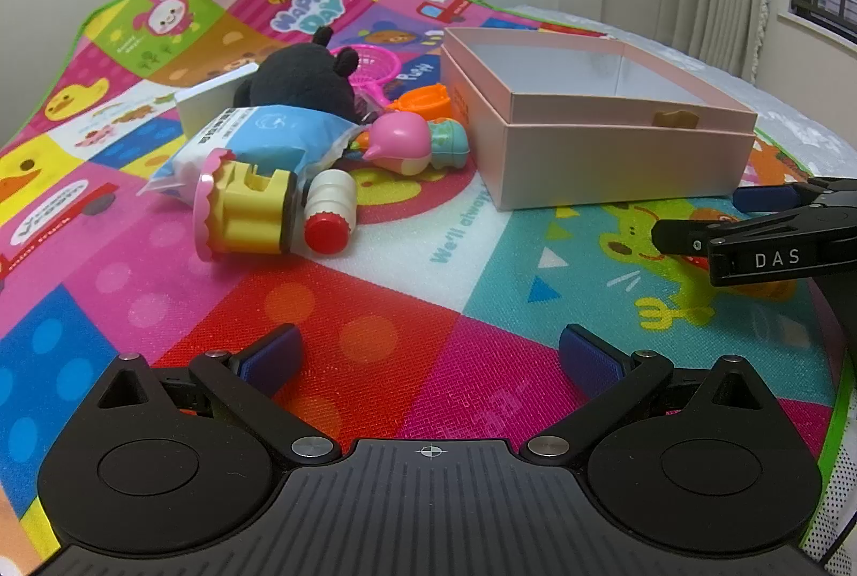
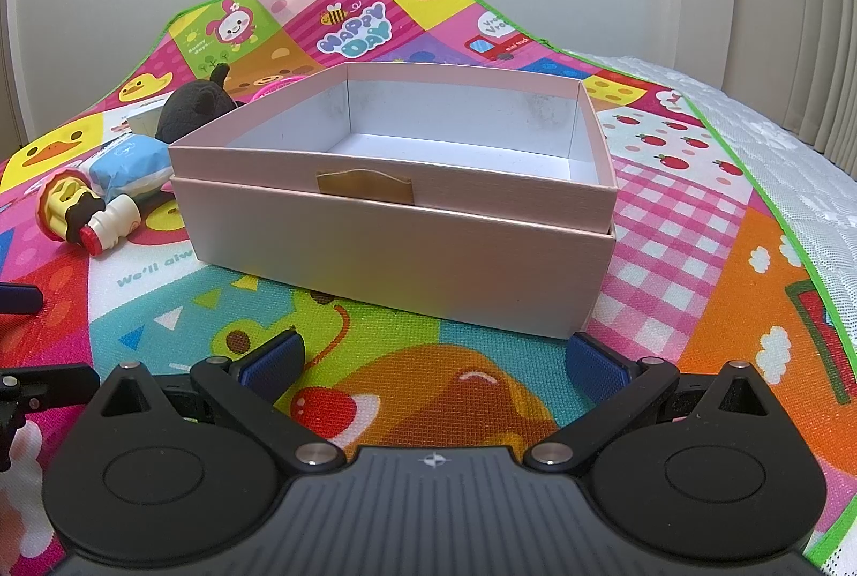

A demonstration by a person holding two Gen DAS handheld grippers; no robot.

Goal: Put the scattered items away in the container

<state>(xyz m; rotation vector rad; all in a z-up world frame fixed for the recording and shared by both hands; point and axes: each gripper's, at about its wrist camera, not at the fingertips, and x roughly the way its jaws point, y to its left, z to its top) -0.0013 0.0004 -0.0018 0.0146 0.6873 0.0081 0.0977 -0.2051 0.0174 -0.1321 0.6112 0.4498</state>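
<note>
reaching with both claws spread wide and empty, left gripper (image 1: 428, 353) may snag the wrapper (image 1: 257, 136) at 11 o'clock, scattering toys beside the box (image 2: 396, 254); right gripper (image 2: 434, 359) likewise apart.

Matt pink cardboard box (image 2: 396, 249) on a woven-textured foam mat (image 1: 375, 340); fuzzy black plush toy (image 1: 302, 80); glossy plastic toys.

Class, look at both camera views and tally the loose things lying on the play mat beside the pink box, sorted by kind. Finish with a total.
Soft toys: 1, black plush
Packets: 1, blue-and-white packet
Small boxes: 1, white box
Nets: 1, pink net
Plastic toys: at least 4, yellow-and-pink toy, red-capped white bottle, pink-headed figure, orange toy
Total: at least 8; none in the pink box.
</note>
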